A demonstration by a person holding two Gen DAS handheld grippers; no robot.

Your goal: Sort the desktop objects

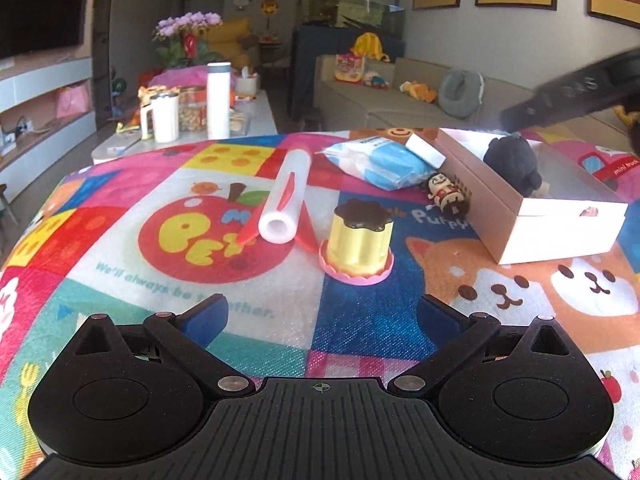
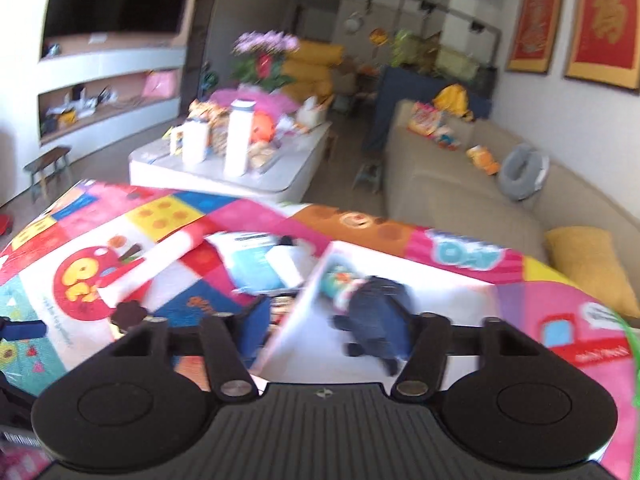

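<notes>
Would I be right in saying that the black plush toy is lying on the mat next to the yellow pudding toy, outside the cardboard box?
Not quite: the black plush toy lies inside the cardboard box, as the left wrist view shows. The yellow pudding toy does stand on the mat, outside the box.

Right-wrist view motion-blurred; dark plush toy [image 2: 380,312] in box [image 2: 320,292] indistinct.

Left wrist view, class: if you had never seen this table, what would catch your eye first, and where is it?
The bright cartoon mat covering the table strikes first. Near its middle stands a yellow pudding toy on a pink base, with a white roll lying just left of it. To the right an open box holds a black plush toy.
</notes>
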